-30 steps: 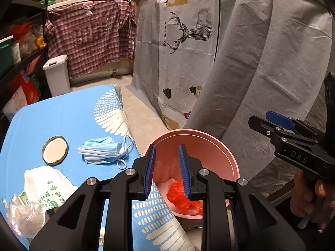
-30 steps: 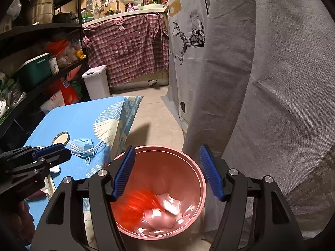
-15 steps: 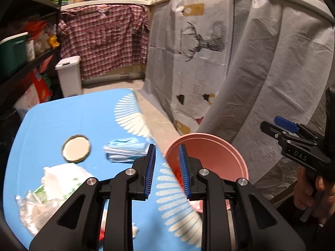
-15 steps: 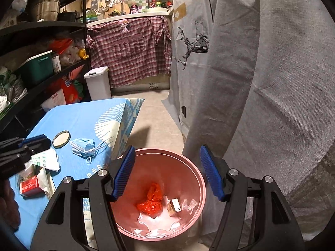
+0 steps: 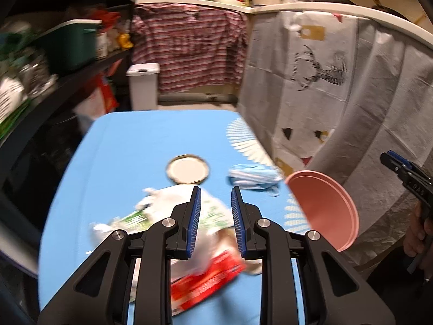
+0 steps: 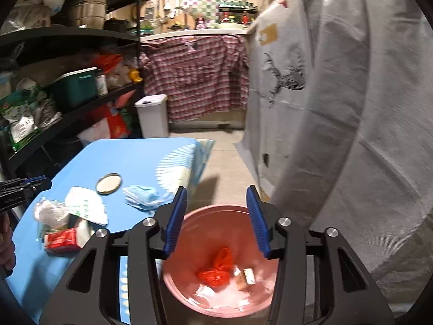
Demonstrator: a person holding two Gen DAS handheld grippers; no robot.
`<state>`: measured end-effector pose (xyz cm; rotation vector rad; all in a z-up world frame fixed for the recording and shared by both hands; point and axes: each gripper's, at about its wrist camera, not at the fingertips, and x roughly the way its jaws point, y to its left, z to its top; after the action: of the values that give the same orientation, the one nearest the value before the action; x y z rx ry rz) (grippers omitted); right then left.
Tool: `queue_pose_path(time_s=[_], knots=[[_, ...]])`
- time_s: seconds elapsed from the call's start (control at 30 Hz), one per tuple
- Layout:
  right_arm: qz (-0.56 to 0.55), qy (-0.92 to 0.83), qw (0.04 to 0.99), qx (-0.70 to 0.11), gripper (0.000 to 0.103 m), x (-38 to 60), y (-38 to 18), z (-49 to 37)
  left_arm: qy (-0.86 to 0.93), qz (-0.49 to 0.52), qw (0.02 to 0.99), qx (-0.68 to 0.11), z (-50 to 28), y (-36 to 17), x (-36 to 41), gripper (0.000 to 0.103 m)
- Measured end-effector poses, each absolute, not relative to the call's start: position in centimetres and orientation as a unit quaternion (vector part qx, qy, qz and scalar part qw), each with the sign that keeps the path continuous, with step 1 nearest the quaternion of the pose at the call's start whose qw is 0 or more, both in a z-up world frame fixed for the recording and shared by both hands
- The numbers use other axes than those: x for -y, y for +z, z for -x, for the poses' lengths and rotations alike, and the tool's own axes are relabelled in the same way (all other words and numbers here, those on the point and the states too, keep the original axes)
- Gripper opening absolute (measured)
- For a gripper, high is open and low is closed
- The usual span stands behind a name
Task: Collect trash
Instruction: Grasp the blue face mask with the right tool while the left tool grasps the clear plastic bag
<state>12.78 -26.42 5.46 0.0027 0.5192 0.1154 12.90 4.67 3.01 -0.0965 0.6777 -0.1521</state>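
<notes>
**Step in hand:** between pickups. The round pink plastic bin, at the lower centre of the right wrist view, already holds a crumpled orange-red plastic bag and a small pale carton. More trash lies on the blue tablecloth with white feather print.

**Left gripper**: black frame, blue ribbed pads, jaws narrowly parted with nothing between them. It points over the litter heap at the lower centre of its own frame; the picture is smeared by motion.

**Right gripper**: jaws have just been closing, yet stand apart and empty, poised above the bin mouth.

**Trash remaining, on the cloth:**
- white plastic bag with green print, mid-frame
- red and white snack wrapper, lower centre
- blue pleated face mask, right of centre, near the bin rim
- round metal jar lid, white inside, centre
- clear crinkled film, left of frame

**Next move, as judged:** the left jaws need to widen, come down on the nearest piece, likely the red wrapper or white bag, pinch it and carry it right to the bin.

**View differences:** only the right wrist view shows the bin's contents and the clear film sharply; the left shows the bin as a tilted rim at right. The left view alone shows a person's hand on the right gripper's handle.
</notes>
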Motion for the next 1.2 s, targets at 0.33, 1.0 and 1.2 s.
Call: queue_pose_path(time_s=[0.33,1.0,1.2], knots=[[0.014,0.113,0.957,-0.268,0.038,21.5,5.2,-14.0,-0.017,0.072,0.936,-0.345,-11.3,2.0,-10.7,0.028],[0.056,0.171,0.929,-0.322,0.038,16.0,0.8,-21.2,-0.011,0.081,0.903,-0.422,-13.0,-3.4,-12.1,0.035],[0.081,0.188,0.914,-0.349,0.039,13.8,-1.4,-24.0,0.013,0.088,0.908,-0.409,-13.4,-2.3,-13.5,0.029]])
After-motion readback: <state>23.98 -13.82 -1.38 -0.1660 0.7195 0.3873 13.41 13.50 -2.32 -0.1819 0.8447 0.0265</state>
